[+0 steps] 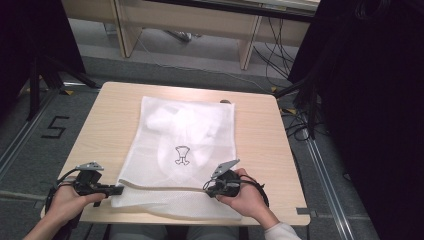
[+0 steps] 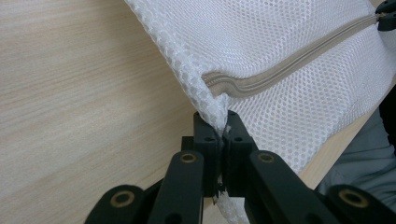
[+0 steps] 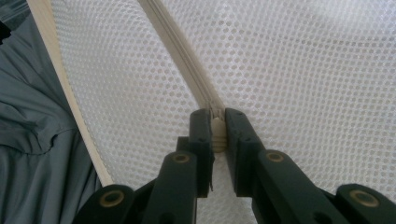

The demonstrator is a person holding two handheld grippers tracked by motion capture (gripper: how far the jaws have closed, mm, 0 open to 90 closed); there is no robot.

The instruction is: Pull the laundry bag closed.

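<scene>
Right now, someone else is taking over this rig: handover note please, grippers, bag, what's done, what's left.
Left gripper: shut on the mesh bag's near-left corner, at the zipper's end.
Right gripper: shut on the zipper pull, well along the track toward the bag's right side.
Bag: flat on the table, zipper edge nearest the person, white contents and a small printed figure showing through the mesh.
Done: both grips set, zipper line taut between them.
Left: run the pull along the remaining track; I can't tell from the pictures whether it is opening or closing.
</scene>
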